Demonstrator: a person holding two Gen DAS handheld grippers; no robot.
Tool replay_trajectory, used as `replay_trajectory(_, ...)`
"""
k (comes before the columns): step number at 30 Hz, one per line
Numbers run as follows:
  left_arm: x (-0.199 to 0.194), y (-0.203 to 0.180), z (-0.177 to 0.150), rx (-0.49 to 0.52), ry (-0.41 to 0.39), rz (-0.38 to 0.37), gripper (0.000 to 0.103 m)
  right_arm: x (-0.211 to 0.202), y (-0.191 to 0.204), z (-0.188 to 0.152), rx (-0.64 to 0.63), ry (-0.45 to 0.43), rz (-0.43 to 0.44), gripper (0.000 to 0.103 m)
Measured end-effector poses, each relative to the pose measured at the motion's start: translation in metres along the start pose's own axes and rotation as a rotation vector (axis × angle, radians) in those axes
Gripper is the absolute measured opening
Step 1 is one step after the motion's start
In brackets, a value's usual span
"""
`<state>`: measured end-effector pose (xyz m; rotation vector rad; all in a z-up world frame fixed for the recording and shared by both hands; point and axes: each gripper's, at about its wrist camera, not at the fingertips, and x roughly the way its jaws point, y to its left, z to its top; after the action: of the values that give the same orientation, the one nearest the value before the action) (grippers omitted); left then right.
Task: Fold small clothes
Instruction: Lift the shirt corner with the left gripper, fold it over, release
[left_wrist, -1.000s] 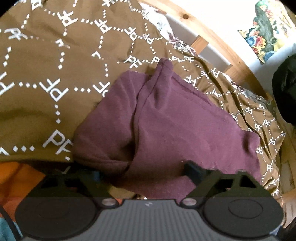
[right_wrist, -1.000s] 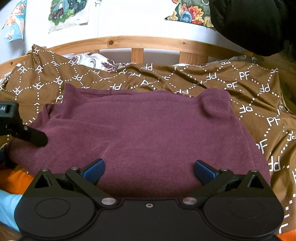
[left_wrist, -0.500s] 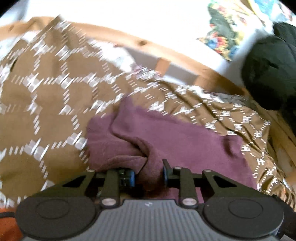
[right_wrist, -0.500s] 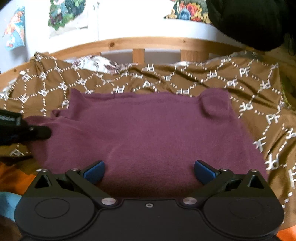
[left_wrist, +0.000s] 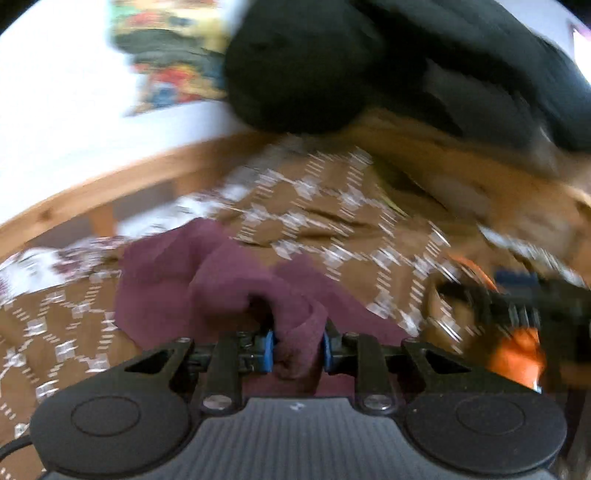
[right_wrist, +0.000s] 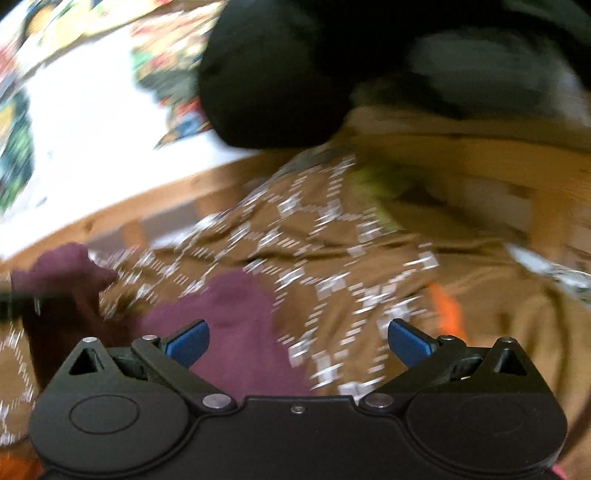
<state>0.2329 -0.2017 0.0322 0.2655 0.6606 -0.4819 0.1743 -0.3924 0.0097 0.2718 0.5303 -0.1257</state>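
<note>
A maroon garment (left_wrist: 221, 291) lies bunched on a brown patterned bedspread (left_wrist: 332, 221). My left gripper (left_wrist: 297, 350) is shut on a fold of the garment and lifts it. In the right wrist view the garment (right_wrist: 236, 325) lies low and left, partly under the left finger. My right gripper (right_wrist: 297, 341) is open and empty, over the garment's right edge and the bedspread (right_wrist: 332, 251). Both views are motion-blurred.
A wooden bed rail (left_wrist: 92, 199) runs along the back by a white wall with posters (left_wrist: 166, 74). A large black mass (left_wrist: 332, 62) hangs at top right. An orange item (right_wrist: 445, 308) lies at the right. The other gripper shows at the right edge (left_wrist: 535, 306).
My left gripper closed on the garment's fold and lifted it, swinging right. My right gripper stayed open and swung right, off the garment's middle toward its right edge.
</note>
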Motion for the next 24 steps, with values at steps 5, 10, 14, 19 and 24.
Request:
replay_trajectory(5,0.034,-0.040,-0.028,0.034,0.107,-0.041,0.026,-0.003,-0.051,0.002,0.146,0.002,-0.051,0.102)
replay_trajectory(10,0.034,-0.040,-0.047,-0.006,0.106,-0.043,0.040,-0.002,-0.079,-0.003,0.316,0.007,-0.038,0.103)
replay_trajectory(14,0.022,-0.035,-0.048,-0.062,0.079,-0.130,0.072,0.003,-0.069,-0.004,0.282,0.025,0.008,0.102)
replay_trajectory(19,0.004,-0.037,-0.053,-0.069,0.041,-0.138,0.086,0.001,-0.050,-0.002,0.215,-0.017,0.092,0.102)
replay_trajectory(24,-0.022,-0.026,-0.066,-0.082,-0.021,-0.066,0.102,0.001,-0.044,0.000,0.207,-0.053,0.189,0.098)
